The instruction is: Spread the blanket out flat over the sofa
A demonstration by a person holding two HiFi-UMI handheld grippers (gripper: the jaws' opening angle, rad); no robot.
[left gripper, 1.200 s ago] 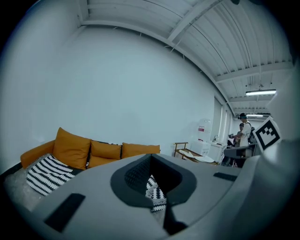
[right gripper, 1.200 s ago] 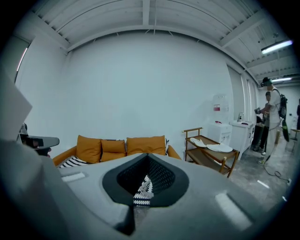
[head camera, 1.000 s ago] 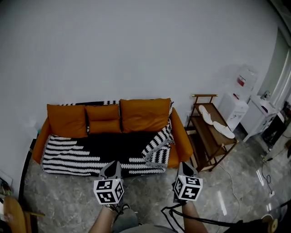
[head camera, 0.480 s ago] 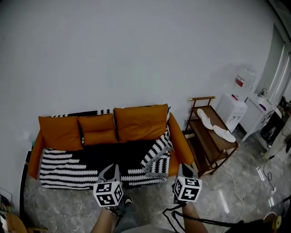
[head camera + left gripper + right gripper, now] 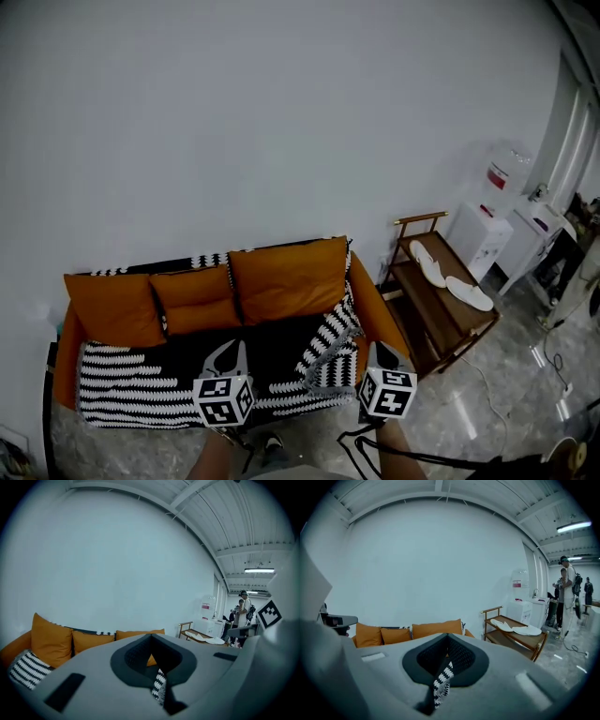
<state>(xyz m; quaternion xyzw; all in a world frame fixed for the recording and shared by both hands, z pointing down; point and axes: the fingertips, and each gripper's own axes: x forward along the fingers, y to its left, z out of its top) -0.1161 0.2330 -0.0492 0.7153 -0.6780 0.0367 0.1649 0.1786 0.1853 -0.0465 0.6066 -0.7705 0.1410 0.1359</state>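
Black-and-white zigzag blanket (image 5: pixel 141 386) covers the sofa (image 5: pixel 373 309) seat but bunches in a fold (image 5: pixel 330 339) near the sofa's right arm; with the left tongs (image 5: pixel 229 347) and right tongs (image 5: pixel 378 349) each pinched on its front edge, an even, taut outward pull would likely flatten it.

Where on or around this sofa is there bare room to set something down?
Free: the blanket's dark middle below the cushions; floor beside rack and water dispenser. Crowded: sofa back, lined with cushions; rack top, taken by slippers.
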